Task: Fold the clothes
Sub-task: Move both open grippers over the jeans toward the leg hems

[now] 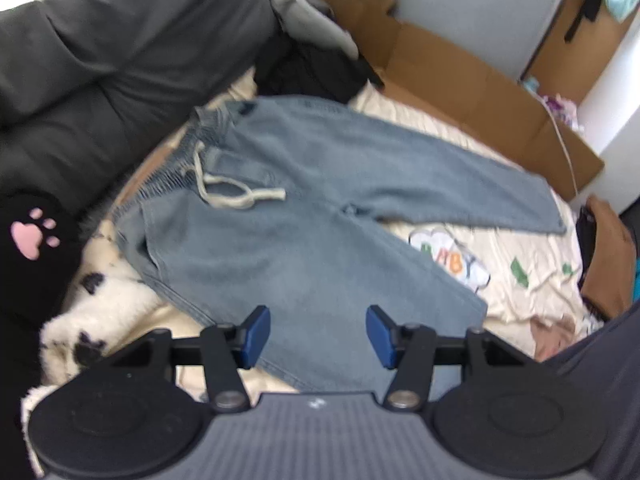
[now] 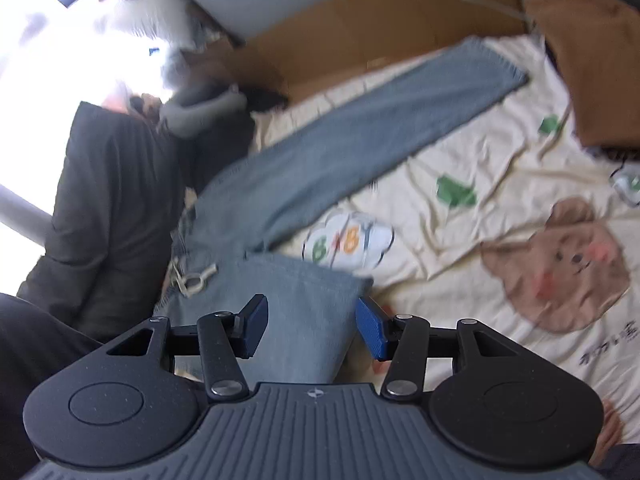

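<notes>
I hold both the left gripper (image 1: 318, 336) and right gripper (image 2: 308, 326) apart and empty above the near leg of the jeans (image 1: 304, 184), ready to pinch its hem next.

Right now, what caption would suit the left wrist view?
Open left gripper above light jeans spread flat on a cartoon-print sheet, drawstring loose.

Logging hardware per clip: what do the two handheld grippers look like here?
Both match. The left gripper and right gripper each have two blue rectangular pads on black linkage arms with silver pivot bolts, round black discs either side, and a grey ribbed body bearing a small white mark. No cables or sleeves show.
</notes>
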A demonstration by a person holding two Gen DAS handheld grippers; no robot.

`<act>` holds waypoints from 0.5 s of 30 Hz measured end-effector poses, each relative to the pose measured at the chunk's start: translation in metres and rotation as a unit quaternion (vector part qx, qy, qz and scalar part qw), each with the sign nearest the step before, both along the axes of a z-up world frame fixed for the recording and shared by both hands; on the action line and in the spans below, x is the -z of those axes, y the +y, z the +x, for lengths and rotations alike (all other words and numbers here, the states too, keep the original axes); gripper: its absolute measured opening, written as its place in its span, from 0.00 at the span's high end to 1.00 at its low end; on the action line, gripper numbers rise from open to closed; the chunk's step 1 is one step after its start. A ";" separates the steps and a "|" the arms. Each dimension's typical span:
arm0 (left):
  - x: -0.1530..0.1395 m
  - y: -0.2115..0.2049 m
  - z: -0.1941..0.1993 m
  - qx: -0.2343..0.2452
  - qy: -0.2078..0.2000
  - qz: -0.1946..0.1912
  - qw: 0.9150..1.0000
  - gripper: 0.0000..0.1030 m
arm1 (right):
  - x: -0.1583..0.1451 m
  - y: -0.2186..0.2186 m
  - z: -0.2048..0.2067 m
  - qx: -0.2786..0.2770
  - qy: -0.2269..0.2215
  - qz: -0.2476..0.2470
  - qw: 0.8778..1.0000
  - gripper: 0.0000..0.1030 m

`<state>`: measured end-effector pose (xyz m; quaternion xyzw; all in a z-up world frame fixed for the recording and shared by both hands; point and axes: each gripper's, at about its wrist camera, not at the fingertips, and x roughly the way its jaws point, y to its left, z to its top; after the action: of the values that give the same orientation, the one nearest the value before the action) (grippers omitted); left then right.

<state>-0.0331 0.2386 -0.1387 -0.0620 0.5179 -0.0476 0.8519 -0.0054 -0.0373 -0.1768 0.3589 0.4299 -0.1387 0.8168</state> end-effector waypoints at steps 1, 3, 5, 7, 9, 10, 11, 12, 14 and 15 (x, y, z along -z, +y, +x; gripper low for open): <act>0.007 -0.002 0.002 0.006 0.008 -0.001 1.000 0.46 | 0.008 0.001 0.004 -0.002 0.007 0.006 1.000 0.46; 0.020 -0.007 0.005 0.019 0.023 -0.004 1.000 0.48 | 0.025 0.004 0.010 -0.005 0.021 0.016 1.000 0.46; 0.032 -0.014 0.009 0.047 0.033 -0.001 0.998 0.48 | 0.039 0.006 0.015 -0.007 0.034 0.025 0.999 0.46; 0.043 -0.022 0.016 0.072 0.040 0.008 0.997 0.49 | 0.051 0.009 0.020 -0.006 0.053 0.025 0.998 0.47; 0.056 -0.032 0.023 0.088 0.046 -0.004 0.995 0.50 | 0.060 0.007 0.019 0.003 0.060 0.027 0.998 0.47; 0.062 -0.037 0.027 0.095 0.049 -0.009 0.994 0.51 | 0.066 0.004 0.017 0.011 0.055 0.035 0.998 0.47; 0.069 -0.042 0.030 0.103 0.052 -0.015 0.993 0.51 | 0.072 0.000 0.016 0.020 0.051 0.044 0.998 0.47; 0.075 -0.047 0.034 0.111 0.055 -0.020 0.992 0.51 | 0.081 -0.003 0.015 0.032 0.054 0.054 0.997 0.46; 0.089 -0.059 0.038 0.129 0.061 -0.031 0.989 0.51 | 0.097 -0.007 0.015 0.049 0.059 0.070 0.995 0.46; 0.096 -0.066 0.039 0.141 0.063 -0.035 0.987 0.51 | 0.105 -0.007 0.018 0.050 0.061 0.074 0.994 0.46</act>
<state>0.0060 0.1727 -0.2343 -0.0214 0.5722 -0.1810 0.7996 0.0121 -0.0441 -0.2813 0.4303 0.4696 -0.1683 0.7523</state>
